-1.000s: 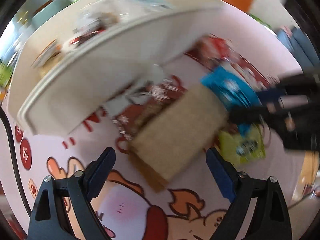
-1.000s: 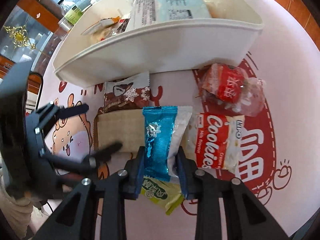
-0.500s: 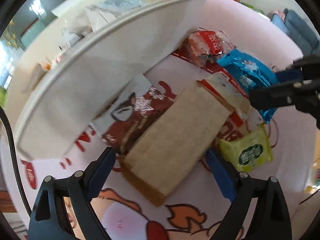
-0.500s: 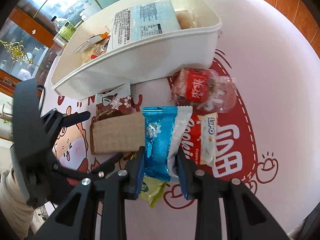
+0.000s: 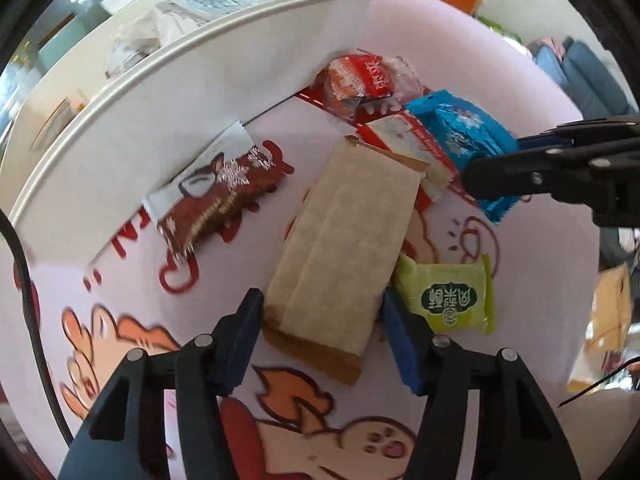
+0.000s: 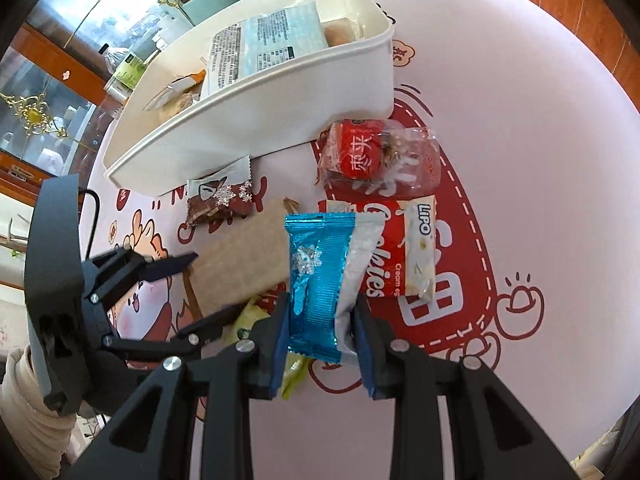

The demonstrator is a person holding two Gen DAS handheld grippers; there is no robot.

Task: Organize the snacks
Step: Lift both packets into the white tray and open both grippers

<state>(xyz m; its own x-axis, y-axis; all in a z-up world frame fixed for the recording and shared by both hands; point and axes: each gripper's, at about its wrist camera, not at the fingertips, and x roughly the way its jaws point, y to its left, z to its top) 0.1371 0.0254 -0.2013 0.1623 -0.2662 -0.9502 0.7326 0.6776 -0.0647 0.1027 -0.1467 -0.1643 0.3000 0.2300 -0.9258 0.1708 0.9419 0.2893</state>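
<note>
A flat tan paper packet (image 5: 344,240) lies on the pink cartoon tablecloth. My left gripper (image 5: 322,320) straddles its near end. Its jaws are closing, and the blue pads (image 5: 248,320) meet the packet's two long edges. In the right wrist view, my right gripper (image 6: 320,320) is shut on a blue foil snack packet (image 6: 316,280) held upright above the table. The left gripper (image 6: 208,284) shows at the left of that view. A white bin (image 5: 160,120) with several snacks inside stands behind.
A brown snowflake packet (image 5: 216,196) leans against the bin wall (image 6: 280,112). A green packet (image 5: 448,296) lies right of the tan one, beside a red cookies pack (image 6: 400,248) and a clear bag with a red label (image 6: 372,152). A cream sleeve (image 6: 24,400) is at lower left.
My left gripper has slid over the tan packet, and its jaws have narrowed from wide open onto it. The right gripper has shifted a little with the blue packet still held.
</note>
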